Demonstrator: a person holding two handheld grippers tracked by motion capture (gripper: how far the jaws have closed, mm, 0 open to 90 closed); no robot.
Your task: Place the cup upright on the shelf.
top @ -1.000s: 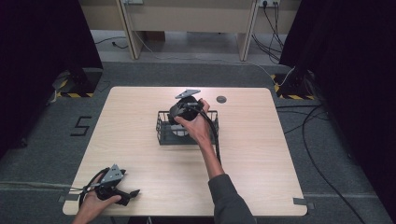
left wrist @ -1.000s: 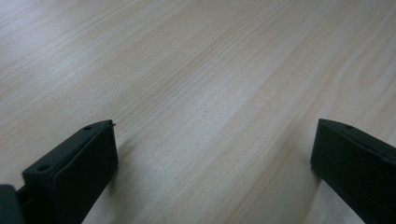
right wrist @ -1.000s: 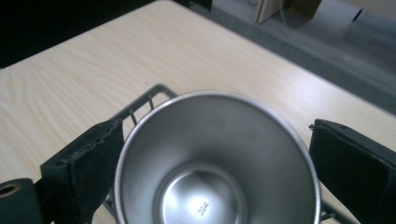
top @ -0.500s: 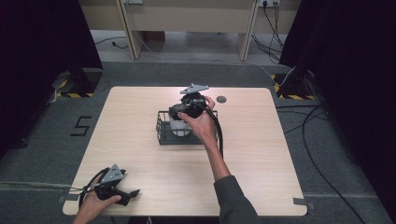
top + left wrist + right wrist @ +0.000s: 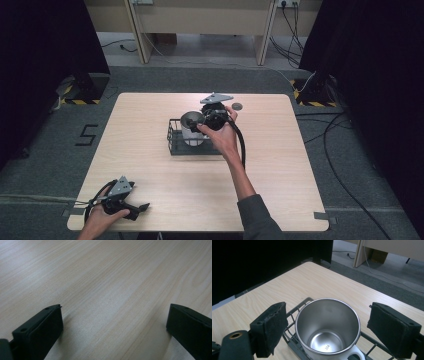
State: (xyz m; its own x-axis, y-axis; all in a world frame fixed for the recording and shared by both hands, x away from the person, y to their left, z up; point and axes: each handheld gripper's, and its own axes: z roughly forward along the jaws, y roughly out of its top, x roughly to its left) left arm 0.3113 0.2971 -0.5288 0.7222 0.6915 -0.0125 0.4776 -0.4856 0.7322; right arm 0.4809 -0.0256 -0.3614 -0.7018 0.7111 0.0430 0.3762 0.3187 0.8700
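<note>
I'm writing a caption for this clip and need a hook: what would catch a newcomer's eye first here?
The shiny steel mug standing upright and empty in a black wire basket near the middle of the wooden table, with the right gripper held just above it, jaws wide open on either side of its rim. After that, the left gripper, also open, sits at the table's near left corner over bare wood.

We read "304" stamped on the inside bottom of the steel mug in the right gripper view. On the grey floor left of the bench, a black "5" is marked.
</note>
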